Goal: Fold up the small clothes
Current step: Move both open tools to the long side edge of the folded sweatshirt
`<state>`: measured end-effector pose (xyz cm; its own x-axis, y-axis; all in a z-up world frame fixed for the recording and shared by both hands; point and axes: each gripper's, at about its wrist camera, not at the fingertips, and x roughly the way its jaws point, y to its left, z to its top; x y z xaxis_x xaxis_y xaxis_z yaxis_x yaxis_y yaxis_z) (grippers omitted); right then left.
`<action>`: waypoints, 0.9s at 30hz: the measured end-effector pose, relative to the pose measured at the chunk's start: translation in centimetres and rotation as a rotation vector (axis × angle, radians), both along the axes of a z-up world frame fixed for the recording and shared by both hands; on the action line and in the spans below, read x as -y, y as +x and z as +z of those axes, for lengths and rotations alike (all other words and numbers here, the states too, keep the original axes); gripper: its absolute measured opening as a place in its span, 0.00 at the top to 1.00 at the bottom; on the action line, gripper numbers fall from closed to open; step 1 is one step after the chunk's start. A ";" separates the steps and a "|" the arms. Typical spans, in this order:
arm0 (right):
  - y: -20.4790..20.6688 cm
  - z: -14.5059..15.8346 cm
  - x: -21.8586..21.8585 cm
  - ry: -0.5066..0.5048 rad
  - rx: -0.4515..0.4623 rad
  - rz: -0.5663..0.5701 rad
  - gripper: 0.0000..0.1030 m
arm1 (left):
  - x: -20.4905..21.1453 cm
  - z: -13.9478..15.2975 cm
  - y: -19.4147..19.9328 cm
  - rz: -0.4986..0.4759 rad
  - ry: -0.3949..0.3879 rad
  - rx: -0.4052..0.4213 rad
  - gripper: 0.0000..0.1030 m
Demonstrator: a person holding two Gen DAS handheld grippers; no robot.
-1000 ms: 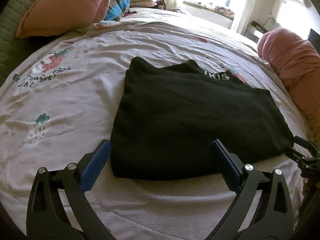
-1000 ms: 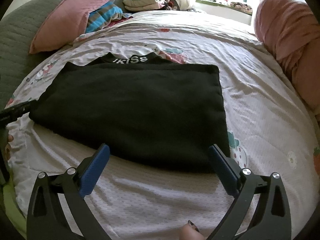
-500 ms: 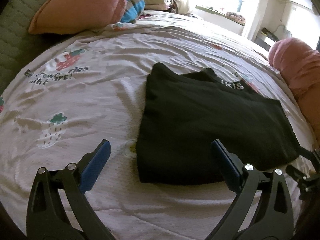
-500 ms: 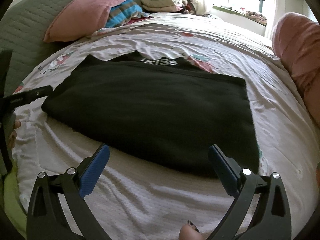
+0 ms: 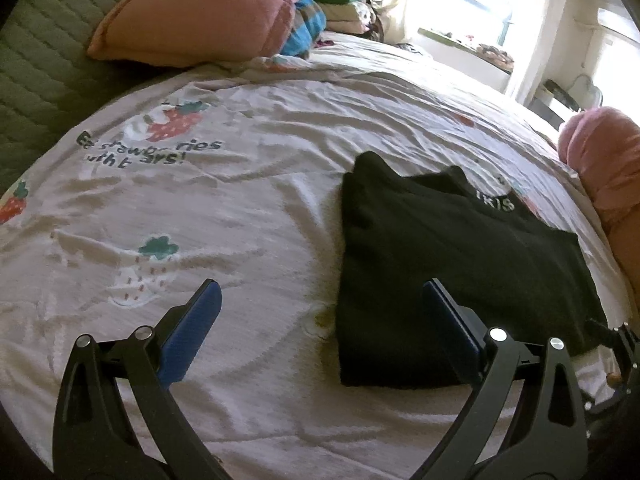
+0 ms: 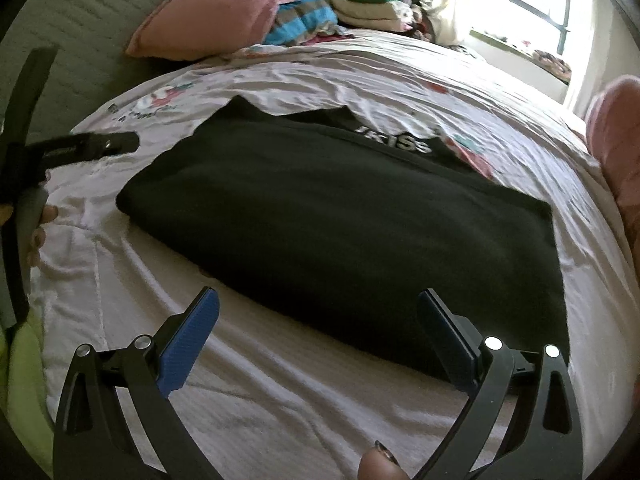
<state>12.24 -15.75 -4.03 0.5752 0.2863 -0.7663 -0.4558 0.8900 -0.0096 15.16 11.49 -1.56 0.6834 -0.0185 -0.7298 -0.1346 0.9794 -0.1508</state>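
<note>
With both the left gripper [image 5: 320, 320] and right gripper [image 6: 318, 322] held wide and empty, the folded black knit garment [image 6: 340, 216] just ahead is best pinched at its near corners.

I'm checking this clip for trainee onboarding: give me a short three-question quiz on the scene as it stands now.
1. True or false: the left gripper is shut on the folded black fabric garment.
2. What rests against the green quilted headboard: A) pink pillow, B) grey towel, C) white box?
3. Fill in: the garment lies on a bedsheet printed with ____.

Key: 1 false, both grippers, including the right gripper, have their fingers spread and hold nothing. 2 A. 3 strawberries.
</note>
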 end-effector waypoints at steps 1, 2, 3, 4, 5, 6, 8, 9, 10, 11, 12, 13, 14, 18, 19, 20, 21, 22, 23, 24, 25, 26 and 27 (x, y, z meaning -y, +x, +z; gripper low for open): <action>0.0 0.0 -0.5 -0.003 0.002 0.011 0.04 | -0.3 0.1 0.1 0.006 0.001 0.000 0.09; 0.0 0.0 -1.0 -0.007 0.006 0.023 0.04 | -0.4 0.2 0.2 0.008 0.002 0.000 0.09; 0.0 0.0 -1.6 -0.013 0.010 0.034 0.04 | -0.6 0.4 0.3 0.011 0.007 0.005 0.09; 0.0 0.0 -2.3 -0.022 0.015 0.047 0.04 | -0.7 0.5 0.3 0.014 0.011 0.010 0.09; 0.0 -0.1 -2.7 -0.028 0.020 0.058 0.04 | -0.8 0.6 0.4 0.018 0.015 0.014 0.09; 0.0 -0.1 -3.3 -0.034 0.026 0.070 0.04 | -0.8 0.7 0.5 0.019 0.019 0.016 0.09; 0.1 -0.2 -4.3 -0.052 0.035 0.090 0.04 | -0.9 0.7 0.7 0.022 0.029 0.015 0.09; 0.1 -0.3 -4.9 -0.057 0.039 0.102 0.04 | -1.0 0.7 0.8 0.023 0.034 0.014 0.09; 0.1 -0.3 -5.2 -0.061 0.043 0.111 0.04 | -1.0 0.7 0.9 0.025 0.035 0.012 0.09; 0.0 -0.3 -5.8 -0.070 0.051 0.126 0.04 | -1.1 0.7 1.0 0.025 0.034 0.012 0.09; -0.1 -0.4 -6.4 -0.079 0.059 0.137 0.04 | -1.1 0.7 1.0 0.025 0.032 0.014 0.09; -0.1 -0.5 -6.8 -0.090 0.067 0.148 0.04 | -1.0 0.6 1.0 0.025 0.037 0.012 0.09; -0.2 -0.7 -7.4 -0.105 0.076 0.161 0.04 | -1.0 0.6 1.0 0.025 0.039 0.011 0.09; -0.3 -1.2 -9.1 -0.140 0.093 0.200 0.04 | -1.4 0.5 1.5 0.031 0.051 0.003 0.09; -0.3 -1.4 -9.4 -0.148 0.095 0.204 0.04 | -1.5 0.3 1.6 0.033 0.053 -0.001 0.09; -0.2 -1.6 -9.8 -0.163 0.099 0.207 0.04 | -1.5 0.2 1.7 0.036 0.054 -0.006 0.09; -0.1 -1.8 -10.2 -0.175 0.105 0.211 0.04 | -1.6 0.1 1.8 0.039 0.055 -0.010 0.09; 0.0 -1.9 -10.5 -0.185 0.113 0.216 0.04 | -1.7 -0.1 1.9 0.042 0.054 -0.013 0.09; 0.0 -2.1 -10.9 -0.202 0.122 0.220 0.04 | -1.8 -0.2 2.1 0.046 0.052 -0.016 0.09; 0.1 -2.3 -11.3 -0.219 0.129 0.222 0.04 | -1.9 -0.2 2.2 0.048 0.051 -0.018 0.09; 0.1 -2.5 -11.6 -0.234 0.137 0.226 0.04 | -2.1 -0.3 2.3 0.051 0.049 -0.020 0.09; 0.2 -2.8 -11.9 -0.251 0.148 0.231 0.04 | -2.1 -0.4 2.4 0.054 0.047 -0.022 0.09; 0.3 -3.0 -12.3 -0.268 0.159 0.235 0.04 | -2.2 -0.6 2.5 0.056 0.046 -0.024 0.09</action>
<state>12.53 -3.42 -7.00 0.6358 0.2263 -0.7379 -0.6207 0.7181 -0.3146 17.67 13.71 -2.11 0.6646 0.0533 -0.7453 -0.1926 0.9760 -0.1019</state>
